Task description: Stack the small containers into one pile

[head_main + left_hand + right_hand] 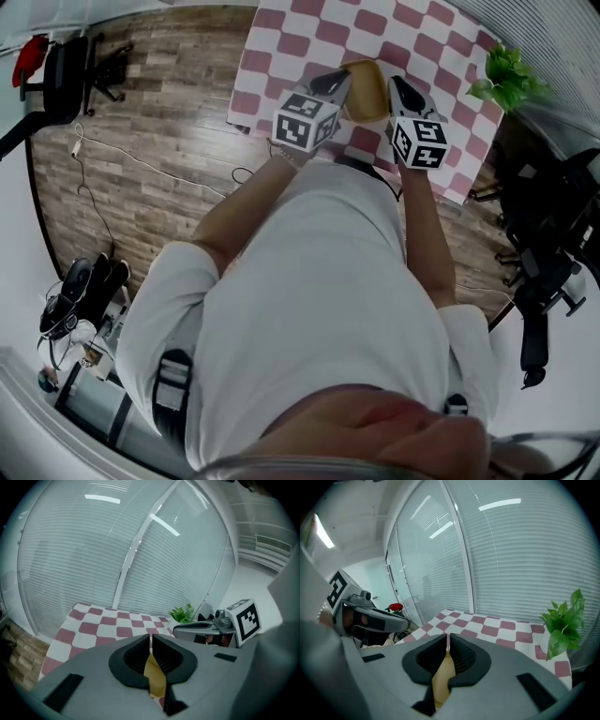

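The checkered tablecloth (281,47) shows only one tan container (367,89), near its front edge. No loose containers are visible, so stacking looks nearly finished, though I cannot count the layers. The left gripper (344,79) and right gripper (397,84) each pinch its opposite walls, jaws almost closed.

I see a wood-plank floor (159,141), a red-checked table (281,42), a plant (506,75) at its far right corner, and window blinds (93,559) beyond.
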`<state>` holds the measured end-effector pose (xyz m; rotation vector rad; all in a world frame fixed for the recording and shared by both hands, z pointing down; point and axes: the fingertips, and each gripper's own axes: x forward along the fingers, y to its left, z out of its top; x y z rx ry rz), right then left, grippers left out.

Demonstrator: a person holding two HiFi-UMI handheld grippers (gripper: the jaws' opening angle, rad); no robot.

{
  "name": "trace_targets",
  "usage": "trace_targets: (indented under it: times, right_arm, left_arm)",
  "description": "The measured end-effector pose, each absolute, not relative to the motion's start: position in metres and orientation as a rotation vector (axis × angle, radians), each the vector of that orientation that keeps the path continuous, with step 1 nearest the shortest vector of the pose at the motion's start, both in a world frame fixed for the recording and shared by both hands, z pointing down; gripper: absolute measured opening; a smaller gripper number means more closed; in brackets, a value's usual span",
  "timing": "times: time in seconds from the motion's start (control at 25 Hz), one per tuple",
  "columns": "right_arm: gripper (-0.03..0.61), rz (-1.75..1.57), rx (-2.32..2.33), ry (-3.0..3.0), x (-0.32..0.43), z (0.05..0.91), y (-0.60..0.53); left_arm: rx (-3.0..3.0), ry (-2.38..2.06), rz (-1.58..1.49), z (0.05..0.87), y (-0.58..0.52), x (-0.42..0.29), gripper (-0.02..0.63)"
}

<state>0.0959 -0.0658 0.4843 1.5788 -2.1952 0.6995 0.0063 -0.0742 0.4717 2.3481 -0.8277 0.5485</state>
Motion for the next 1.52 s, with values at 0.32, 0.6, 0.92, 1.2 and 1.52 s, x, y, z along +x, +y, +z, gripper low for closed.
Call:
trace_targets:
  times: [0.32,0.6,0.92,1.2,1.52]
  right_arm:
    - [0.044,0.534,1.668,-2.334,0.089,0.385,-0.056]
    - [0.044,0.379,1.691,-2.449,0.077,0.297,-0.04]
    - [0.043,0.334,1.661,-2.505,0.074,0.261,-0.019]
    - [0.04,0.318,1.702,-2.526,0.073,0.246,-0.016]
    - [0.04,0.305,1.704,-2.564,0.072,0.238,-0.02]
  left_arm:
    - [2.599,-0.737,0.419,0.379,-0.068,0.019,0.046]
    - [2.732,-0.658,0.272,0.303,-0.053,0.03,0.046]
    - [2.8,-0.63,0.189,0.262,-0.039,0.035,0.046]
    - [2.802,-0.632,0.167,0.254,-0.035,0.032,0.046]
    - [2.792,-0.633,0.164,0.254,-0.033,0.033,0.046]
